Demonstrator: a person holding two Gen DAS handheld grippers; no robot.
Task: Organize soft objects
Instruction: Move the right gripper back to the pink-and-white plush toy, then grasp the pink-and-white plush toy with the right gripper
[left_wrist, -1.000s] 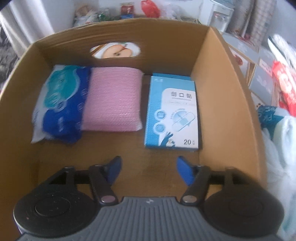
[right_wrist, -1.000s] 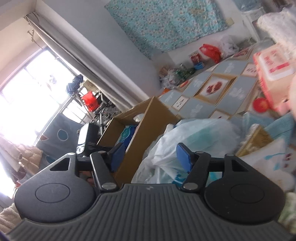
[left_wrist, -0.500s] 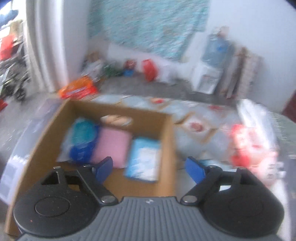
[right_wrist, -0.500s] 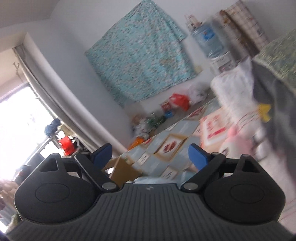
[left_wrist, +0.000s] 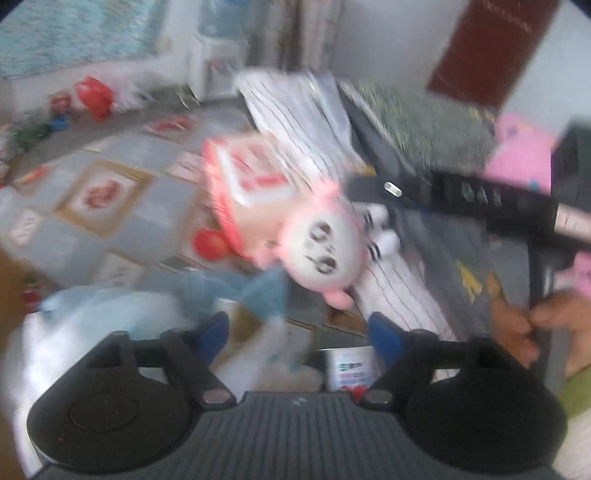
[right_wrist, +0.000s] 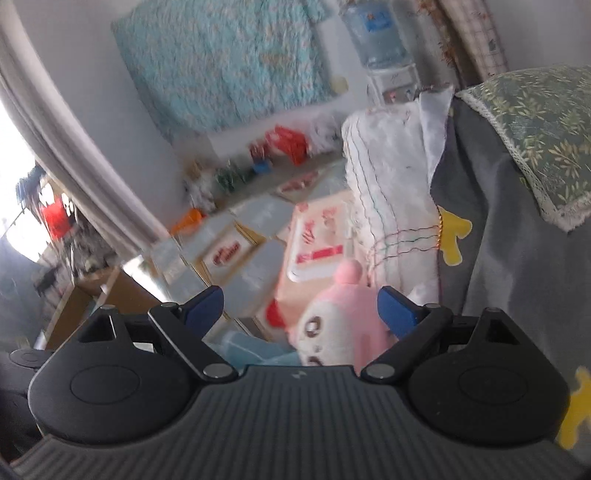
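Note:
A pink and white plush toy (left_wrist: 320, 248) lies against a pink tissue pack (left_wrist: 246, 184) and striped bedding. My left gripper (left_wrist: 299, 334) is open and empty, some way short of the toy. My right gripper (right_wrist: 301, 306) is open, with the same plush toy (right_wrist: 338, 325) low between its blue fingers (right_wrist: 397, 310), not gripped. In the left wrist view the right gripper's black body and the hand holding it (left_wrist: 517, 325) show at the right. The cardboard box (right_wrist: 81, 306) shows at the left of the right wrist view.
A white plastic bag (left_wrist: 85, 332) and a blue cloth (left_wrist: 236, 288) lie below the left gripper. A small printed can (left_wrist: 347, 365) sits between its fingers. A grey blanket (right_wrist: 509, 229), a green patterned pillow (right_wrist: 535, 122) and folded white bedding (right_wrist: 388, 177) are at the right.
My left gripper has swung away from the cardboard box to the right and now faces the plush toy. My right gripper has tilted down, bringing the toy between its open fingers.

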